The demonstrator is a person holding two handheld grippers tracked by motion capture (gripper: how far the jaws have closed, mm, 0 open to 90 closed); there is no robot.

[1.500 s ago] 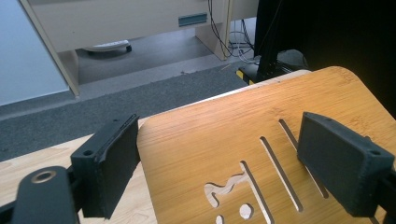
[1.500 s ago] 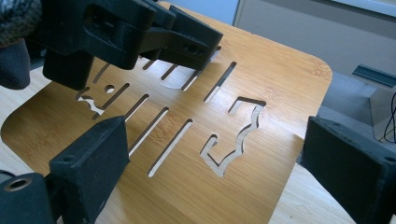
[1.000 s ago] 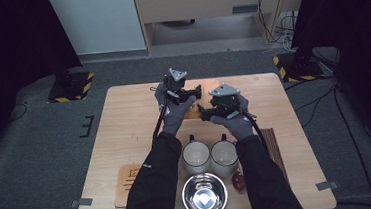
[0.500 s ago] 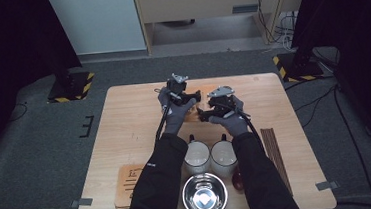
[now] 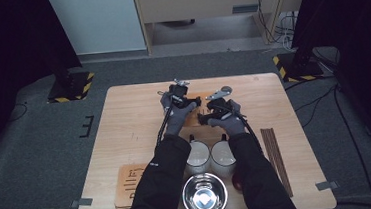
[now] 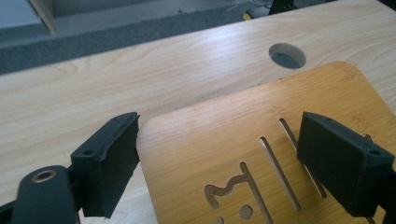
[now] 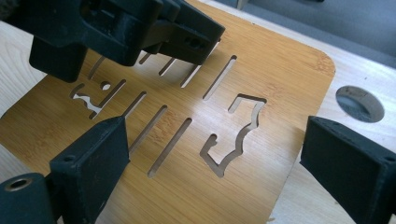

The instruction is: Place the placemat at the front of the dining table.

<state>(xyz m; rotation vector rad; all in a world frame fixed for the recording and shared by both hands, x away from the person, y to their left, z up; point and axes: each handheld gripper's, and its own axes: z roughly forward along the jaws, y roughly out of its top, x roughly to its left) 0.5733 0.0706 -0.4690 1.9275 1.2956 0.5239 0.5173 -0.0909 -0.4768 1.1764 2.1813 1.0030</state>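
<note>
Two grippers over a slotted board at mid-table.

A flat bamboo board with cut-out slots [image 5: 198, 114] lies on the pale wooden table [image 5: 124, 119] just beyond centre, a round hole in the table [image 6: 287, 55] at its 1 o'clock corner. The left gripper [image 5: 179, 96] hangs over the board's 10 o'clock edge, the right gripper [image 5: 213, 110] over its 3 o'clock edge. At 6 o'clock stand two white mugs [image 5: 210, 155] side by side, with a round steel bowl [image 5: 204, 196] nearer the person. Dark chopsticks [image 5: 275, 157] lie at 4 o'clock, a second slotted board [image 5: 129, 181] at 8 o'clock.
</note>
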